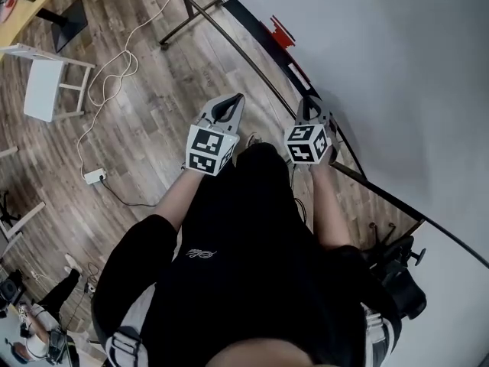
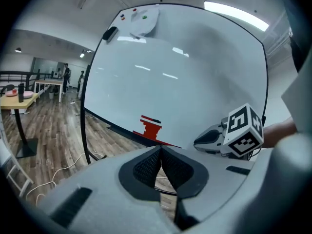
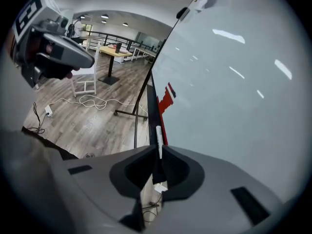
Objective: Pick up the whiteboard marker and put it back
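The whiteboard (image 1: 397, 67) fills the right half of the head view, and its black lower edge with the tray (image 1: 252, 60) runs on a slant from top centre down to the right. The wood floor (image 1: 153, 82) takes up the upper left. The person's black top (image 1: 252, 251) covers the lower middle, with both forearms reaching up the frame toward the board. A white stool (image 1: 46, 82) stands at the far left, and a pale cable (image 1: 114, 75) loops from near it down to a power strip (image 1: 95, 176). The left gripper (image 2: 160, 151) is held out from the board, left of centre in the head view. In its own view the jaws meet at the tips with nothing between them. The right gripper (image 3: 159, 150) sits just right of centre in the head view, close over the tray, and its jaws are also pressed together and empty. A red block (image 2: 151, 127) rests on the tray, low and centre in the left gripper view and up the rail in the right gripper view. The marker (image 3: 158, 136) — a slim white stick — lies along the tray, showing just above the right gripper's tips in that gripper's view; it is not held.
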